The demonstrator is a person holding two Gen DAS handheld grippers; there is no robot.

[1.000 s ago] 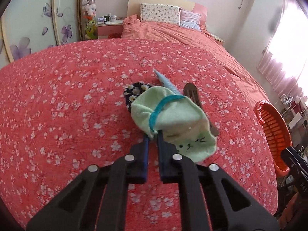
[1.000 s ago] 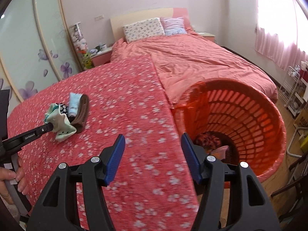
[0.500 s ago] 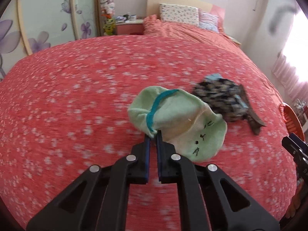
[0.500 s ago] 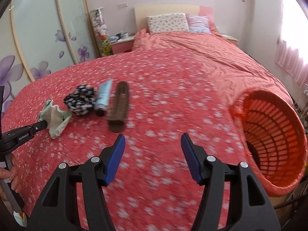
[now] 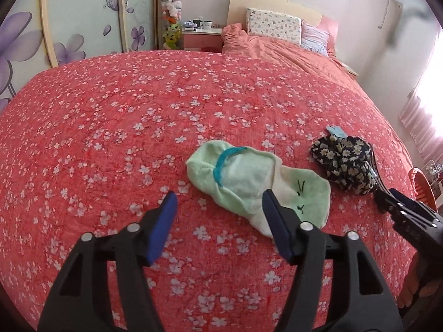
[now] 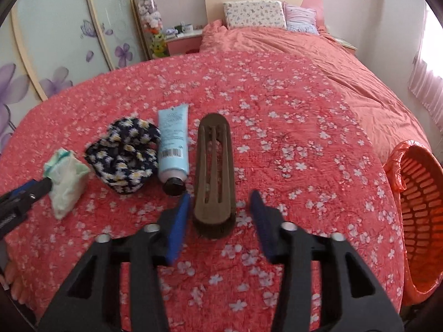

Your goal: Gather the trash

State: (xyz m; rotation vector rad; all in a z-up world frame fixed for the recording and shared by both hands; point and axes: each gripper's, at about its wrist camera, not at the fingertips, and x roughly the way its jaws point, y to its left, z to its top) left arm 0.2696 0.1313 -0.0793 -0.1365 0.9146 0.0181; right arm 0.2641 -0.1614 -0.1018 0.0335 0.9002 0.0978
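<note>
A pale green sock (image 5: 249,177) with a teal band lies flat on the red flowered bedspread (image 5: 138,110). My left gripper (image 5: 218,207) is open and still opening; the sock lies just ahead of it, with the right finger over its near edge. To the right lie a dark flowered cloth (image 5: 343,166) and a light-blue tube (image 6: 173,141). In the right wrist view a long brown brush (image 6: 214,166) lies lengthwise, its near end between the fingertips of my right gripper (image 6: 220,202). Those jaws are closing, and a gap still shows on the right side.
An orange slatted basket (image 6: 415,221) stands off the bed's right edge. Further back the bed carries a plain coral cover and pillows (image 6: 254,15). A wardrobe with purple flowers (image 5: 69,27) and a pink bedside table (image 5: 202,37) stand at the back left.
The left gripper swung left, opened and let the green sock fall onto the bedspread. The right gripper moved left from the basket to the brown brush, and its jaws narrowed.
</note>
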